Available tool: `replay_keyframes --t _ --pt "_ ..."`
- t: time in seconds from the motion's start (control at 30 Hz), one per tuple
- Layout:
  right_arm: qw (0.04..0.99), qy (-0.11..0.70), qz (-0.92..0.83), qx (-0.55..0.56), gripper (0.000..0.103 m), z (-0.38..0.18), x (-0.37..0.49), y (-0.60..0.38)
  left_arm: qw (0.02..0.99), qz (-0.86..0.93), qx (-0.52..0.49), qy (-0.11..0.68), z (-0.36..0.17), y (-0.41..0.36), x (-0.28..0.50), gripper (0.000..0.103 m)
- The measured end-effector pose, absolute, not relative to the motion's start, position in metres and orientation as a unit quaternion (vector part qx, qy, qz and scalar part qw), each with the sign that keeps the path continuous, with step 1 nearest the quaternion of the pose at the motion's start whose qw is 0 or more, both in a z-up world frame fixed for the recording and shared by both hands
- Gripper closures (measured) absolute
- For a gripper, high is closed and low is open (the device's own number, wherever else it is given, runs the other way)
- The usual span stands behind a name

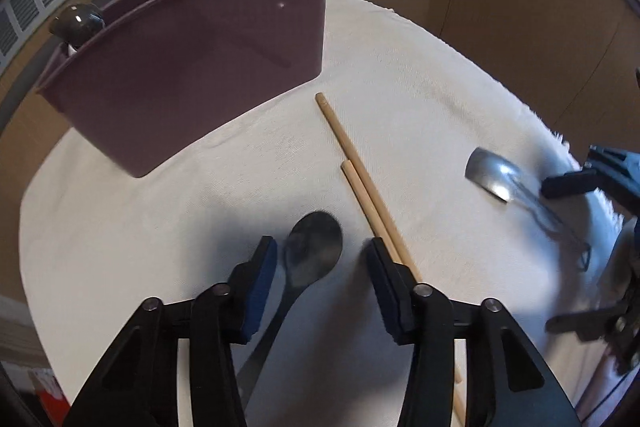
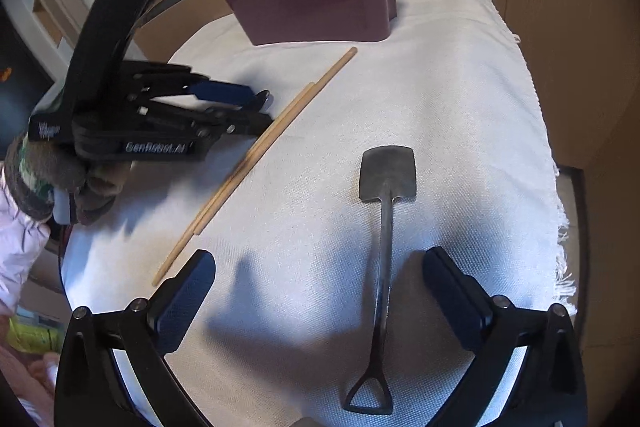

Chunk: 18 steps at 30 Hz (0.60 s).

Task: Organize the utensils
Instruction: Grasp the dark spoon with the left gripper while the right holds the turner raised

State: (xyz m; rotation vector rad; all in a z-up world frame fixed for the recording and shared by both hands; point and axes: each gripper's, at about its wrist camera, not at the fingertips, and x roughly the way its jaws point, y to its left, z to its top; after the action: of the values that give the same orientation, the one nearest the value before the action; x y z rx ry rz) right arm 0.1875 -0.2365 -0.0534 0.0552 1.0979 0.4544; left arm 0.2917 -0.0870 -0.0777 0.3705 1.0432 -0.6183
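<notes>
Our left gripper [image 1: 320, 259] gapes around the dark spoon [image 1: 312, 255], chopsticks [image 1: 360, 179] at two o'clock. Our right gripper [image 2: 320, 283], wide open, straddles the shovel spoon [image 2: 386, 179].

Left gripper [image 1: 320, 255]: black angular frame, silver round screws at the linkage joints, fingers faced with dark blue textured pads [image 1: 262, 281]; right gripper [image 2: 318, 275]: the same black frame, silver screws and blue dimpled pads [image 2: 188, 291]; seen from the right wrist camera, the left unit's tall black body carries white "GenRobot.AI" lettering [image 2: 155, 147] along its base; the hand [image 2: 60, 179] gripping it wears a mottled green-and-brown knitted glove, above a pale lilac sleeve [image 2: 18, 247].
</notes>
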Motion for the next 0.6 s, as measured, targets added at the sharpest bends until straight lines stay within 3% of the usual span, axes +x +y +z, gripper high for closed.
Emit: replay_keyframes --t 0.17,0.23,0.3,0.4,0.5,0.6 --pt "0.852 0.492 0.176 0.033 0.004 -0.045 0.189 -0.244 0.804 -0.278 0.157 0.502 -0.071 -0.089 0.285 0.072" --pt "0.864 0.483 0.141 -0.007 0.024 -0.045 0.196 -0.240 0.806 -0.269 0.153 0.505 -0.070 -0.081 0.280 0.072" --pt "0.863 0.489 0.124 -0.031 0.035 -0.049 0.206 -0.234 0.808 -0.261 0.152 0.506 -0.068 -0.071 0.273 0.072" --pt "0.859 0.498 0.110 -0.049 0.042 -0.051 0.219 -0.228 0.809 -0.252 0.147 0.510 -0.067 -0.056 0.266 0.072" --pt "0.850 0.510 0.103 -0.083 0.073 -0.052 0.223 -0.218 0.804 -0.257 0.151 0.515 -0.065 -0.047 0.258 0.071" --pt "0.845 0.515 0.115 -0.086 0.073 -0.049 0.221 -0.216 0.789 -0.271 0.171 0.523 -0.064 -0.048 0.255 0.070"
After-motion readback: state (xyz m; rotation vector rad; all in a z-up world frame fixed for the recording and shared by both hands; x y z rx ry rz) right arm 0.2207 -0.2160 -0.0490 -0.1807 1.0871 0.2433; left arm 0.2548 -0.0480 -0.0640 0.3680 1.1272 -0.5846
